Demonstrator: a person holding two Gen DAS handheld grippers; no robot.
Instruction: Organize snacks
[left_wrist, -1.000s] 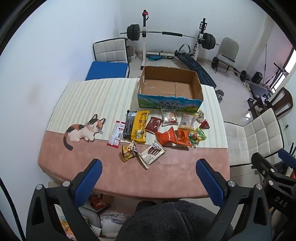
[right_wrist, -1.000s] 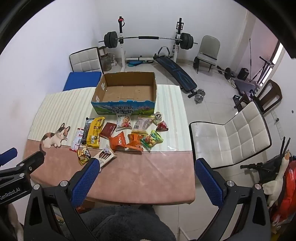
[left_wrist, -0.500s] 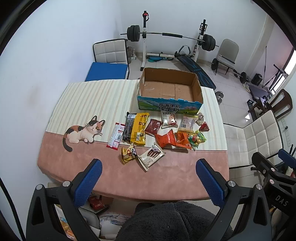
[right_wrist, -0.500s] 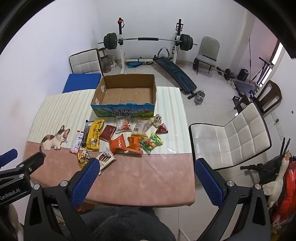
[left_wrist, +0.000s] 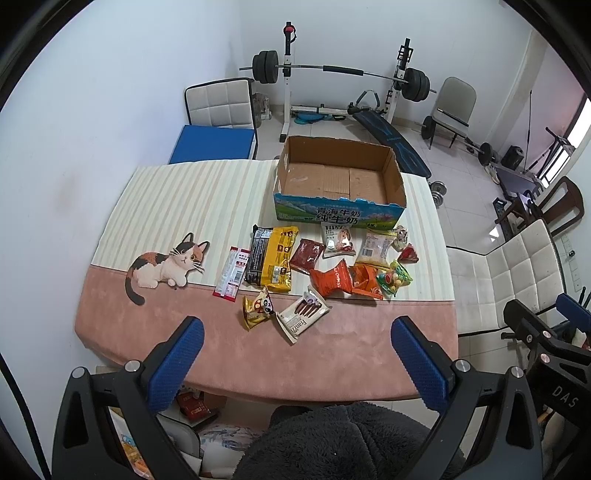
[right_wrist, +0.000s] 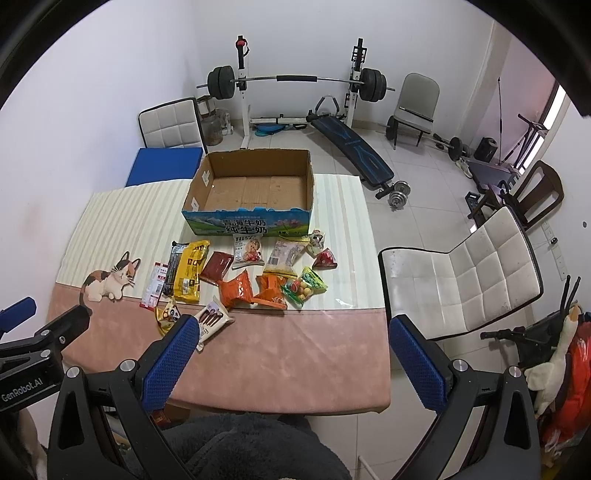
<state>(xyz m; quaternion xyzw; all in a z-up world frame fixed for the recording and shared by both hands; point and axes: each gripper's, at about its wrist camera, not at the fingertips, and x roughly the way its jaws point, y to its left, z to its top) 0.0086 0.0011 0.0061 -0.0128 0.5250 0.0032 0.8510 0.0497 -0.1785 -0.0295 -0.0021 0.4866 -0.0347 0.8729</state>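
Both wrist views look down from above the table's (left_wrist: 258, 362) near edge toward the far wall, sharing the cardboard box (right_wrist: 255, 199) and snacks.

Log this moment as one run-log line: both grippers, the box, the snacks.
left gripper: open, holding nothing | right gripper: open, holding nothing | open cardboard box: no snacks inside | snack packets: loose on table, in front of box

We see bare pink table (left_wrist: 229, 354) at the near edge, open for passing. Beyond it, snack packets (left_wrist: 317, 266) crowd the way to the cardboard box (left_wrist: 340, 181), whose top is open.
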